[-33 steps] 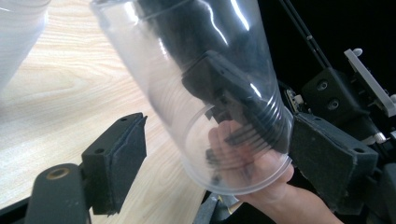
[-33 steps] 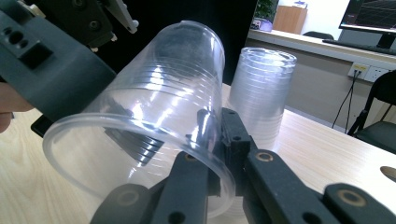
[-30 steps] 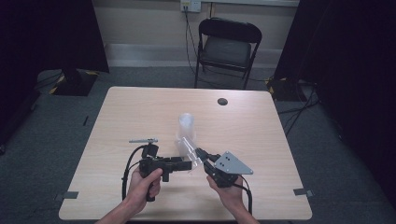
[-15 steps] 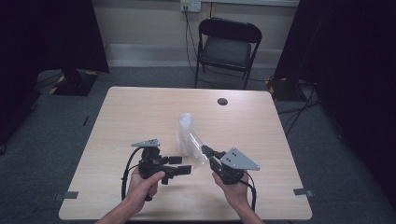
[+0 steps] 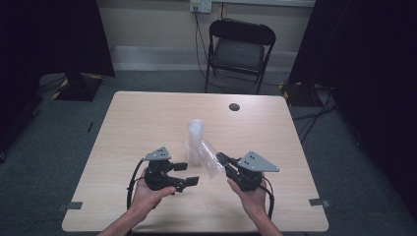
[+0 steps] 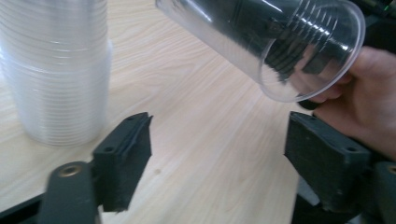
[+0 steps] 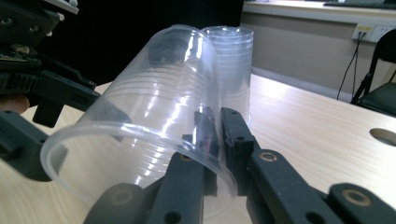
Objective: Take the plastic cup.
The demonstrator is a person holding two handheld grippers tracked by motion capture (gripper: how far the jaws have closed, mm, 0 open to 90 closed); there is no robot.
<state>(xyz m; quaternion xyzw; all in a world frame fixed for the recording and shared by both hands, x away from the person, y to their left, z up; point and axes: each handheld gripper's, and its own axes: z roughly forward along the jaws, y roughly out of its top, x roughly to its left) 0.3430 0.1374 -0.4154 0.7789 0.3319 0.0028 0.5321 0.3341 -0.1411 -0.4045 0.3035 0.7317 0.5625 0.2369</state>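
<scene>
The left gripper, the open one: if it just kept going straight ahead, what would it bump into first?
Probably the tilted clear cup held by the right gripper. It hangs just ahead of the left gripper, above bare table; depth is uncertain.

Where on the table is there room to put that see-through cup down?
The light wooden table is bare left of the upright stack of clear plastic cups, and right of it below the round dark grommet hole. It is crowded in front, between the left gripper and the right gripper pinching the tilted clear plastic cup.
</scene>
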